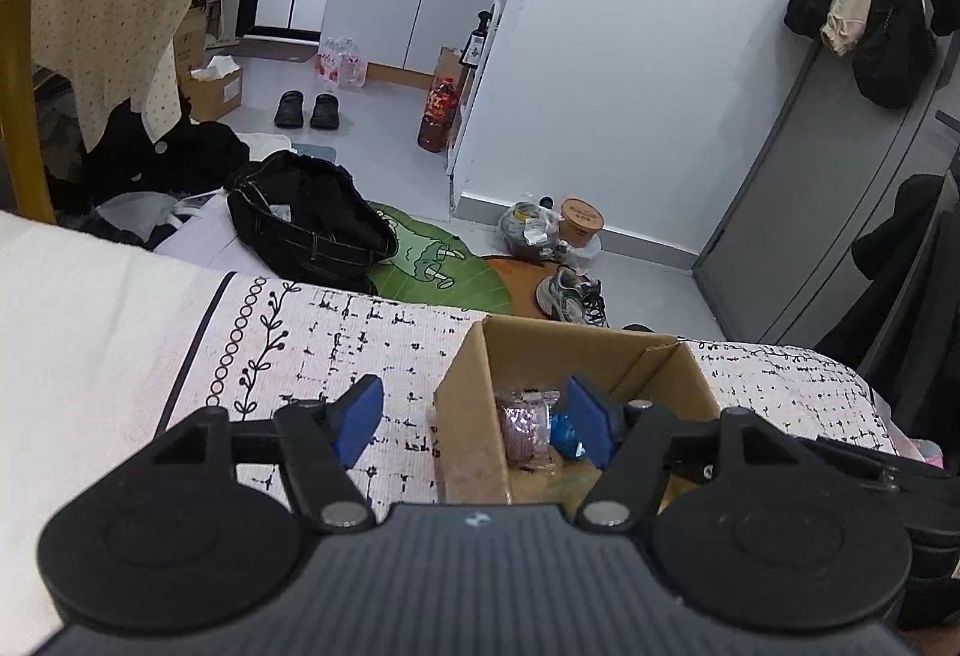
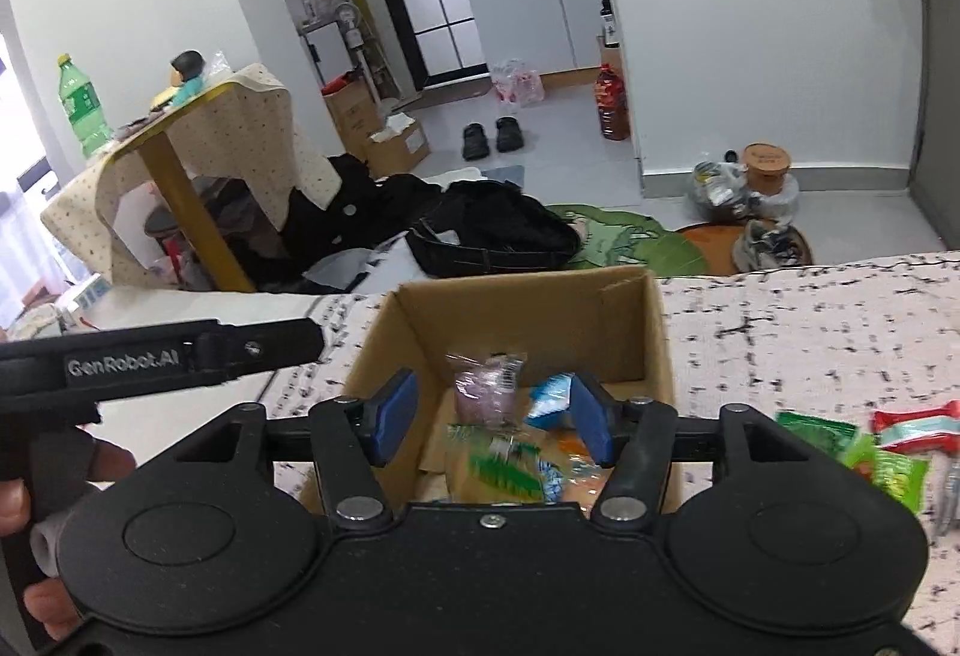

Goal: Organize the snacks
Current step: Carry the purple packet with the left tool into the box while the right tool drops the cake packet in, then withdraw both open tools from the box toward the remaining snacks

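Note:
An open cardboard box (image 2: 528, 314) stands on the patterned bed cover, also in the left wrist view (image 1: 474, 416). Inside lie a pink snack pack (image 2: 486, 386), a blue pack (image 2: 549, 401) and a green pack (image 2: 504, 461). My right gripper (image 2: 489, 419) is open and empty over the box. My left gripper (image 1: 474, 419) is open and empty, straddling the box's left wall; the pink pack (image 1: 525, 422) and blue pack (image 1: 561, 431) show between its fingers. Loose green (image 2: 852, 446) and red-white (image 2: 912, 425) snack packs lie on the bed to the right of the box.
The left gripper's body (image 2: 162, 356) lies left of the box. The bed edge drops to a floor with a black bag (image 1: 306, 224), green rug (image 1: 438, 260), sneakers (image 1: 573, 296) and bottles. A yellow-legged table (image 2: 180, 188) stands at left.

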Available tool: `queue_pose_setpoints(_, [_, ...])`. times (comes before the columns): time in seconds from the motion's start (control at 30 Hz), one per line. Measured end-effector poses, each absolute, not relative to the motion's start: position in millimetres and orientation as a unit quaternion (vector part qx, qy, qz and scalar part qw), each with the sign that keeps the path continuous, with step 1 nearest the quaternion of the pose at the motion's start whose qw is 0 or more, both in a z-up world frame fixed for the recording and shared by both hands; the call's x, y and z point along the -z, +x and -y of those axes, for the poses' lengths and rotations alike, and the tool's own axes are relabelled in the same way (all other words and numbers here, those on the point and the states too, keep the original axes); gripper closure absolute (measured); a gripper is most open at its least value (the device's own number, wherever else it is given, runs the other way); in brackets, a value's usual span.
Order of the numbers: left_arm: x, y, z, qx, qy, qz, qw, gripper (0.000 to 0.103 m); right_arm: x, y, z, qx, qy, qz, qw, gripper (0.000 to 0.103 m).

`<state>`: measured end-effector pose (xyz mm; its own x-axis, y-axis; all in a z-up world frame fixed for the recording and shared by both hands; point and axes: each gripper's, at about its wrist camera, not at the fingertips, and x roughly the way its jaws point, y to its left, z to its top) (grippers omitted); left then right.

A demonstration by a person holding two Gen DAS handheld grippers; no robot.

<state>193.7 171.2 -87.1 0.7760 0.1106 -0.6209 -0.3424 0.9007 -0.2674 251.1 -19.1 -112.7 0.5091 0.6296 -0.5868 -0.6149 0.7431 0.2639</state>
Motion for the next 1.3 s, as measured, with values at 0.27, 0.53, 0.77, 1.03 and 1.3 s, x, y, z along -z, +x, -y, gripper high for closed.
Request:
queue_pose_setpoints(0.27, [89, 196, -161, -0.111, -0.187, -0.317, 0.923, 0.03, 108, 250, 54, -0.326, 0.022, -0.349, 0.878, 0.034])
queue_pose_setpoints(0.53, [91, 201, -138, -0.096, -0.178, -0.33, 0.922, 0.024, 105, 251, 86, -0.3, 0.017, -0.352, 0.886, 0.025])
queue_pose_setpoints(0.77, [88, 203, -112, -0.089, -0.181, -0.332, 0.922, 0.017, 95, 247, 123, -0.268, 0.018, -0.354, 0.896, 0.015])
queue_pose_setpoints(1.03, [79, 198, -73, -0.07, -0.161, -0.331, 0.927, 0.006, 85, 240, 163, -0.242, 0.024, -0.35, 0.904, 0.009])
queue_pose_setpoints(1.3, [75, 195, -36, -0.051, -0.137, -0.338, 0.93, 0.0, 77, 232, 198, -0.223, 0.019, -0.339, 0.914, 0.004])
